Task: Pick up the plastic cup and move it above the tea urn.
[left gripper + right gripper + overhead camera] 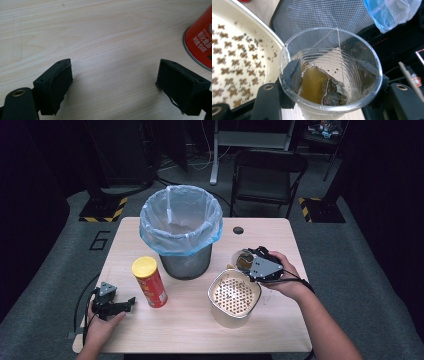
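My right gripper (247,262) is shut on a clear plastic cup (243,258), holding it above the table just beyond the cream pot (234,292). In the right gripper view the cup (329,75) sits between the two black jaws of that gripper (330,77). It holds brownish liquid and a wet tea bag (332,91) with a string. My left gripper (129,304) rests low over the table's front left, open with nothing in it. In the left gripper view its jaws (113,82) stand wide over bare wood, with the red can (200,45) at the right edge.
A mesh waste bin (182,232) lined with a blue bag stands at the table's (280,320) back centre. The red can (149,281) with a yellow lid stands left of centre. The pot carries a perforated strainer insert (234,55). A folding chair (267,175) stands behind the table.
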A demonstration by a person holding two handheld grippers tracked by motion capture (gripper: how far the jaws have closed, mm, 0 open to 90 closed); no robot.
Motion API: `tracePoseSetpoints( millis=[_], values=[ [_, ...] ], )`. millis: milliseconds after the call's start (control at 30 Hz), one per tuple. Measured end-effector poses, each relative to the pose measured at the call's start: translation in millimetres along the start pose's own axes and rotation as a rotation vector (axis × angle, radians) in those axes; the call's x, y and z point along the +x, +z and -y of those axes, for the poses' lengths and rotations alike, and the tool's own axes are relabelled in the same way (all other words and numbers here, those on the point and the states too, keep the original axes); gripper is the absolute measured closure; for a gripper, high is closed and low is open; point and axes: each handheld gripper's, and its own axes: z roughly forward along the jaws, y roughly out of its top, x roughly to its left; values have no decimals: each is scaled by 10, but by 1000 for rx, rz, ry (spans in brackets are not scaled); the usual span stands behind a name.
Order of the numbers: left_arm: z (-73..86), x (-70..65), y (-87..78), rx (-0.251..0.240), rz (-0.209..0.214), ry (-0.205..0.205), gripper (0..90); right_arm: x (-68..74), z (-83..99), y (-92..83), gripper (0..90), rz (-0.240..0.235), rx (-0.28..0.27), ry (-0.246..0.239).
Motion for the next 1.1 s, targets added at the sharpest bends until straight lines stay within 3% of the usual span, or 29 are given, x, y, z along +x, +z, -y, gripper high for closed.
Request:
tracePoseSetpoints(
  millis=[167, 300, 367, 500, 567, 667, 867, 900, 933, 1067, 1100],
  values=[
    [0, 1, 0, 0, 0, 2, 128, 100, -67, -48, 393, 5, 15, -113],
    [2, -1, -1, -2, 0, 6, 129, 224, -161, -71, 395, 28, 65, -275],
    [2, -1, 0, -2, 0, 7, 129, 313, -234, -81, 395, 47, 94, -380],
    [1, -1, -1, -1, 0, 7, 129, 501, -396, -74, 396, 121, 198, -702],
    [3, -2, 1, -5, 0, 6, 129, 583, -429, -68, 395, 151, 238, -808],
    [2, -6, -3, 1, 5, 4, 129, 626, -511, -56, 395, 149, 300, -971],
    [5, -8, 1, -6, 6, 5, 129, 749, -522, 0, 392, 153, 382, -1109],
    [5, -8, 1, -6, 6, 5, 129, 749, -522, 0, 392, 153, 382, -1109],
    [5, -8, 2, -6, 6, 5, 129, 761, -505, 3, 391, 191, 383, -1099],
    [2, -7, -4, 1, 7, 7, 129, 729, -558, -26, 387, 167, 388, -1117],
    [5, -8, 1, -5, 6, 5, 129, 718, -564, -47, 388, 161, 402, -1099]
  ],
)
